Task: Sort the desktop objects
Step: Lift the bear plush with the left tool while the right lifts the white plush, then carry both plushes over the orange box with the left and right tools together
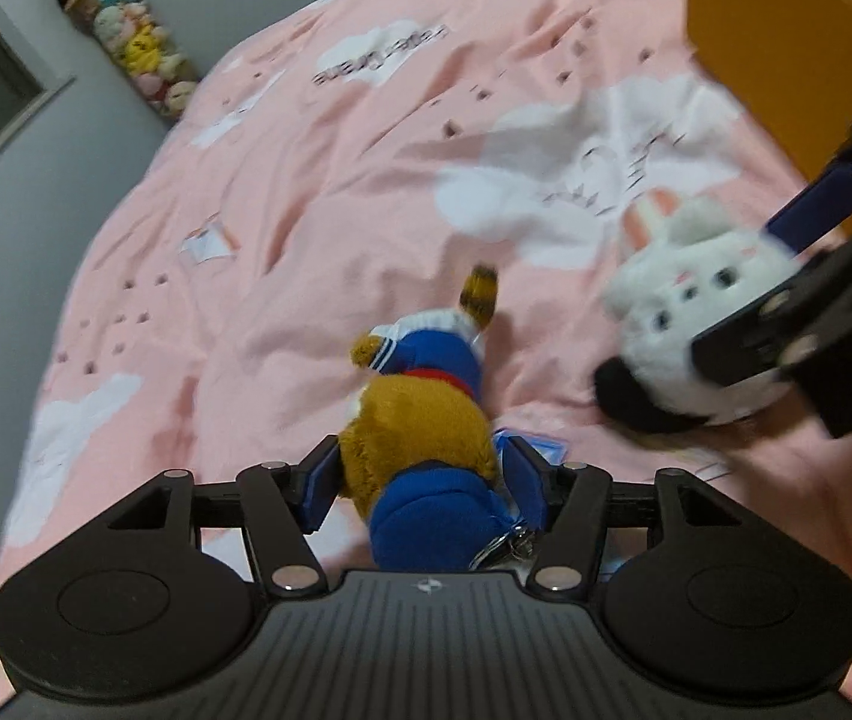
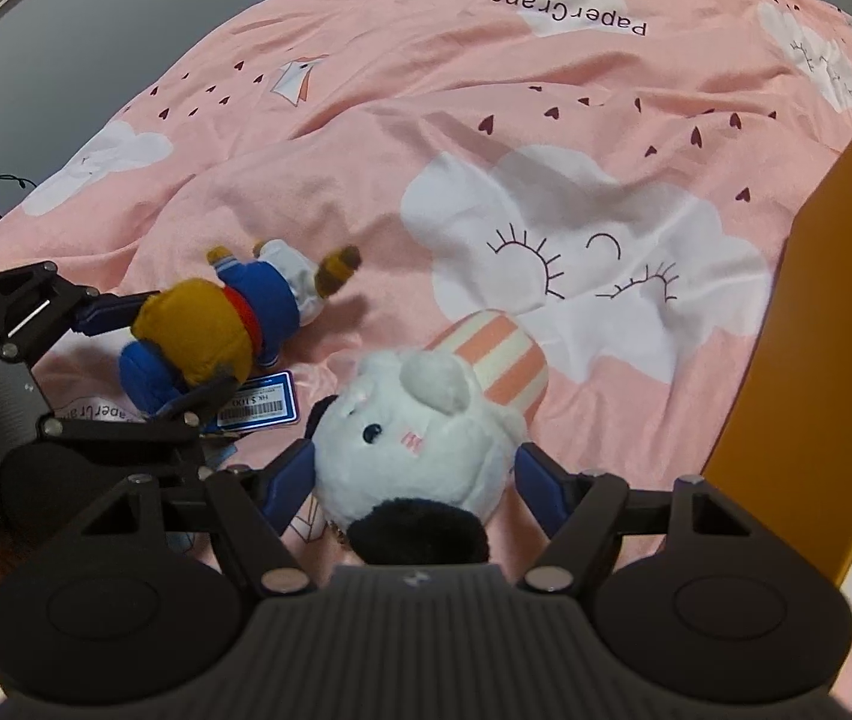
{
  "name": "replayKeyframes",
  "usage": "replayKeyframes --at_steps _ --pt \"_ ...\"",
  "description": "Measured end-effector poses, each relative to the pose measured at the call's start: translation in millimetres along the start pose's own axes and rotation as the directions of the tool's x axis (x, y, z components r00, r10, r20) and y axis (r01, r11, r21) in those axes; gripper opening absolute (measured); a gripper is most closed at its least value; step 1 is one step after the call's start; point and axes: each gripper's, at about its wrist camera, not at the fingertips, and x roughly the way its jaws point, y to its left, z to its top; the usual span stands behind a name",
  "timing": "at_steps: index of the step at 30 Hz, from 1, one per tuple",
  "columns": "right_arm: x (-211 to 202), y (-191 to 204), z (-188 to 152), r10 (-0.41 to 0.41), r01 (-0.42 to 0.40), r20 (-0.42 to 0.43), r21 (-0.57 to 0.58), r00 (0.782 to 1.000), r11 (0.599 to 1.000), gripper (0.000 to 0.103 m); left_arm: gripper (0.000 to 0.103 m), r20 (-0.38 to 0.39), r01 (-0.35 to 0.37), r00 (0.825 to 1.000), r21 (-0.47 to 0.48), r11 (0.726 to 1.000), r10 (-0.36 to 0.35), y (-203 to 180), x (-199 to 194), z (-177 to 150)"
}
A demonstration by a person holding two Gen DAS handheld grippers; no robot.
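Both plush toys look light and squashy: left gripper (image 1: 420, 480) straddles the brown bear (image 1: 420, 420) at its head, right gripper (image 2: 417, 480) straddles the white bunny (image 2: 420, 432), fingers wide, whether pads press I cannot tell.

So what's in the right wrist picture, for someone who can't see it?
The right gripper straddles a fluffy white plush lying on a pink cloud-print bedspread. To its left, the left gripper sits around a brown plush in blue clothes with a price tag. An orange box stands at the right.
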Motion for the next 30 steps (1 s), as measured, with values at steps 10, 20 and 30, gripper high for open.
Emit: replayKeyframes --at_steps 10,20,30 --pt "-2 -8 -3 0.028 -0.028 -0.001 0.043 1.0 0.999 0.074 0.069 0.101 0.415 0.908 -0.337 0.845 -0.406 58 -23 -6" --pt "1 -13 -2 0.048 -0.046 -0.021 0.088 0.999 0.995 0.074 0.069 0.049 0.369 0.892 -0.652 0.663 -0.448 112 18 -14" --pt "14 -11 -2 0.062 -0.053 -0.066 0.123 0.996 0.991 0.074 0.074 0.067 0.414 0.842 -0.718 0.56 -0.536 89 52 -16"
